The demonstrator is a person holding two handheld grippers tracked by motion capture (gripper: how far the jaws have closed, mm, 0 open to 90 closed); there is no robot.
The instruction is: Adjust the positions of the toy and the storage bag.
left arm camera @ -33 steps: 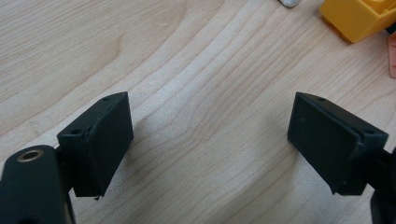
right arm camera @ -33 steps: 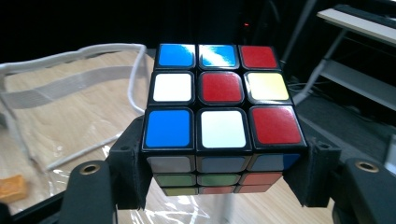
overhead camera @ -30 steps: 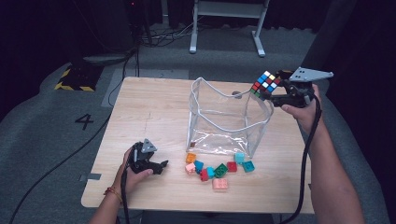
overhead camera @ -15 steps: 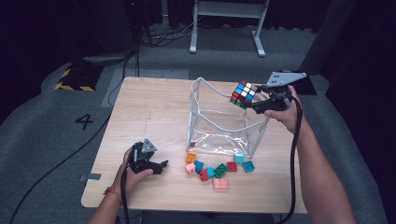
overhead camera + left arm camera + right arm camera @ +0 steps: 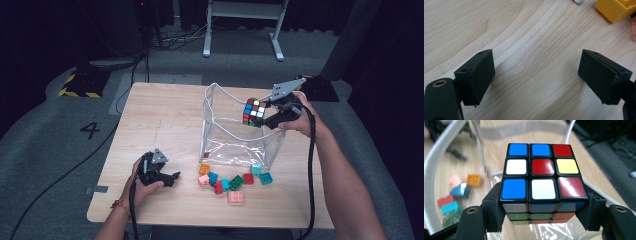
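Lying broad and pale, the wooden surface (image 5: pixel 165 115), and standing open-topped near its right edge, a clear plastic bag (image 5: pixel 235 142). Hovering over the bag's right rim, the right claw (image 5: pixel 265 117), clenching a puzzle cube (image 5: pixel 254 112) between both pads. Resting near the front-left corner, the left claw (image 5: pixel 172 177), released and gripping nothing, with small coloured bricks (image 5: pixel 232 180) scattering beside it toward the front edge.

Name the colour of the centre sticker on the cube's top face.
Red, clearest in the right gripper view on the cube.
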